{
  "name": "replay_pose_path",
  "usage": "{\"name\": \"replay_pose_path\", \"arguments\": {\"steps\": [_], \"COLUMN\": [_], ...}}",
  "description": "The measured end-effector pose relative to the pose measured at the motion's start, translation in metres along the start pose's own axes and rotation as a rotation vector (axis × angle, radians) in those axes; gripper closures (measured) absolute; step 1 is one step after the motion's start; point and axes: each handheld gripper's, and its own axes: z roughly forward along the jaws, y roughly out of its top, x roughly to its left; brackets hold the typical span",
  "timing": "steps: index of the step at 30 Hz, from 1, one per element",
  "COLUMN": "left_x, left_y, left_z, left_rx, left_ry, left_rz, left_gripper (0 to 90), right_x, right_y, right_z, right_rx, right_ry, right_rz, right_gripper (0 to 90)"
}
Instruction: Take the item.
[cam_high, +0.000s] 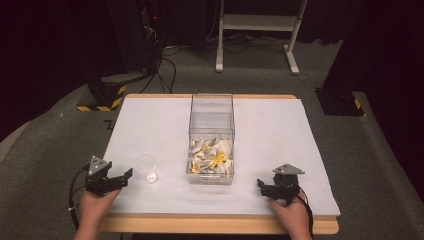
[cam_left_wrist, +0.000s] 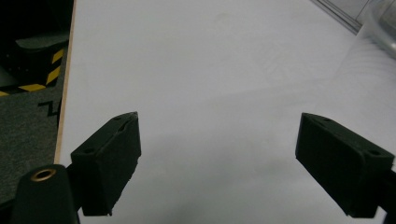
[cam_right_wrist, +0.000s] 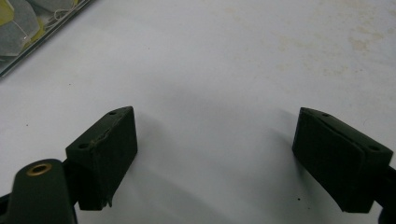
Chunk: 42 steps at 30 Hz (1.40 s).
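Left gripper (cam_high: 125, 176) sits at the near-left of the table (cam_high: 150, 115), held by the person's left hand (cam_high: 92, 207). Its jaws stand wide apart w/ nothing between them; in the left gripper view the gripper (cam_left_wrist: 217, 158) has just bare white tabletop (cam_left_wrist: 210, 70) in the gap. The jaws point toward a small clear cup (cam_high: 146, 168), which stands upright just beside them, not touching. The cup's curved rim (cam_left_wrist: 380, 23) peeks in at the top-right corner of the left gripper view.

Right gripper (cam_high: 261, 185) is at the near-right, held by the right hand (cam_high: 292, 217), jaws aimed left toward the box. Also wide open, holding nothing; in the right gripper view the gripper (cam_right_wrist: 215, 158) has white surface (cam_right_wrist: 224, 70) w/ a few faint stains between its jaws.

Clear plastic box (cam_high: 211, 107) stands mid-table between the 2 grippers, long side running away from the person. Near half holds a heap of tea bags (cam_high: 210, 157), white w/ some yellow tags; far half looks bare. A corner of the box (cam_right_wrist: 42, 35) w/ tea bags (cam_right_wrist: 18, 21) inside appears top-left in the right gripper view. Box is near the right gripper but apart from it; the cup sits just left of the box's near corner, a gap between them.
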Motion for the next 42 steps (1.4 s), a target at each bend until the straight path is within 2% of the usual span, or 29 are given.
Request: {"name": "replay_pose_path", "arguments": {"steps": [12, 21, 31, 42], "left_x": [0.001, -0.008, -0.019, -0.033], "left_y": [0.01, 0.02, 0.026, 0.029], "left_z": [-0.021, -0.035, -0.041, -0.04], "left_rx": [-0.072, -0.129, -0.153, -0.148], "left_ry": [-0.051, -0.068, -0.113, -0.143], "left_rz": [-0.033, -0.014, -0.001, 0.032], "left_gripper": [14.1, 14.5, 14.9, 15.1], "right_x": [0.0, 0.0, 0.0, 0.0], "right_y": [0.0, 0.0, 0.0, 0.0], "right_z": [0.0, 0.0, 0.0, 0.0], "right_rx": [0.0, -0.001, -0.002, -0.002], "right_ry": [0.0, 0.0, -0.002, -0.003], "right_rz": [-0.001, -0.002, -0.003, -0.004], "right_gripper": [13.7, 13.7, 13.8, 13.8]}}
